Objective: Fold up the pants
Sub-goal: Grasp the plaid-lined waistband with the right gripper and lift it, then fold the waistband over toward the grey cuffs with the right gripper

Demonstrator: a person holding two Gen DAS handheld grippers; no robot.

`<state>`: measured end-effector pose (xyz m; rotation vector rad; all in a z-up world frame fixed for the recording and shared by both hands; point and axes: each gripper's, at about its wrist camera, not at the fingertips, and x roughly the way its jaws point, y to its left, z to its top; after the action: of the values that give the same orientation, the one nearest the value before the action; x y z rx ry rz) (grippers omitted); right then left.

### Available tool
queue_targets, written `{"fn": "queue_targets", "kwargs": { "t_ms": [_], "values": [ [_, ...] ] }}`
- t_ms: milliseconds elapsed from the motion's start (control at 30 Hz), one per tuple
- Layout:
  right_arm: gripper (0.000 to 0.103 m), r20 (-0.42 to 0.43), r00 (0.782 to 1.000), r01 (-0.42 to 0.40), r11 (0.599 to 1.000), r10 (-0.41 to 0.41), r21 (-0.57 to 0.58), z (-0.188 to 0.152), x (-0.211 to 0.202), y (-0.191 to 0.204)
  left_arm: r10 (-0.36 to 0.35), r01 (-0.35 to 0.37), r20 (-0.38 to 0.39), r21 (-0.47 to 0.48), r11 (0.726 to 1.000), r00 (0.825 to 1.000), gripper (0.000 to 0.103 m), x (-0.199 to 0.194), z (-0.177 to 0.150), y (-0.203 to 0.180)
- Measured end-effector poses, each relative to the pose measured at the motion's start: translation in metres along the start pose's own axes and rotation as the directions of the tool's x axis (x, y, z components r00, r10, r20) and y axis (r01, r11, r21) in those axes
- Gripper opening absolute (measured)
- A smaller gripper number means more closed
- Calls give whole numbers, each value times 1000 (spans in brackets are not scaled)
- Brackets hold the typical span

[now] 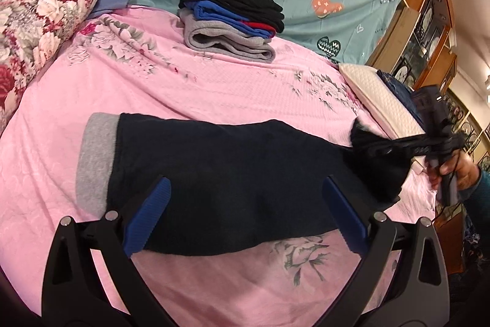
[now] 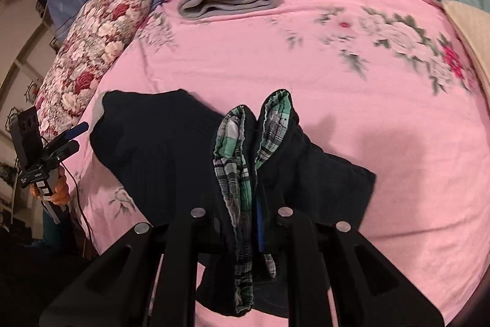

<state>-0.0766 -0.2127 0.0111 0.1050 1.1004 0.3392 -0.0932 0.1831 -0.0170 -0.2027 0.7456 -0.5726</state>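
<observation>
Dark navy pants (image 1: 232, 173) with a grey cuff (image 1: 95, 161) lie across the pink floral bedspread (image 1: 214, 88). My left gripper (image 1: 245, 213) is open, its blue pads on either side of the pant leg just above the cloth, holding nothing. My right gripper (image 1: 367, 143) is shut on the waist end of the pants and lifts it off the bed. In the right wrist view the plaid-lined waistband (image 2: 242, 161) bunches between the closed fingers of the right gripper (image 2: 254, 222), and the left gripper (image 2: 69, 140) shows at the far left.
A stack of folded clothes (image 1: 229, 20), black, blue, red and grey, sits at the back of the bed. A red floral pillow (image 1: 39, 20) lies at the left, a white pillow (image 1: 376, 94) at the right. Wooden shelving (image 1: 428, 20) stands beyond the bed's right edge.
</observation>
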Motion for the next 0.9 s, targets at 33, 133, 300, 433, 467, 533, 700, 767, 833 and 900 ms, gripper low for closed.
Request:
{"fn": "queue_targets", "kwargs": {
  "t_ms": [33, 133, 300, 433, 467, 533, 700, 767, 833, 900],
  "values": [
    [14, -30, 999, -18, 1000, 18, -22, 5, 20, 13, -1, 1, -1, -10, 1000, 1000, 100, -1, -2, 4],
    [20, -106, 994, 31, 998, -36, -46, 5, 70, 33, 4, -4, -5, -34, 999, 1000, 100, -6, -6, 15],
    [50, -121, 988, -91, 996, 92, 15, 13, 77, 42, 2, 0, 22, -86, 996, 1000, 100, -14, -7, 34],
    [51, -13, 979, -201, 978, 202, 52, 18, 51, 47, 0, 2, 23, -123, 992, 1000, 100, -11, -7, 41],
    [51, -11, 976, -215, 975, 216, 56, 15, 52, 48, 4, -2, 17, -123, 992, 1000, 100, -10, -8, 41],
    [51, -60, 971, -227, 972, 231, 60, 4, 67, 52, 14, -13, 7, -116, 993, 1000, 100, -9, -9, 39],
    [51, -138, 981, -138, 990, 134, -17, -9, 92, 61, 48, -49, -4, -148, 988, 999, 100, -17, -9, 44],
    [51, -98, 993, -77, 991, 66, -112, -1, 78, 80, 53, -53, -4, -195, 979, 999, 100, -21, -9, 51],
    [56, -36, 999, -21, 962, 12, -272, 3, 68, 109, 55, -55, -6, -253, 966, 998, 100, -25, -9, 59],
    [58, 10, 1000, 22, 914, -19, -404, 0, 73, 144, 56, -62, -26, -295, 953, 998, 100, -26, -10, 64]
  ]
}}
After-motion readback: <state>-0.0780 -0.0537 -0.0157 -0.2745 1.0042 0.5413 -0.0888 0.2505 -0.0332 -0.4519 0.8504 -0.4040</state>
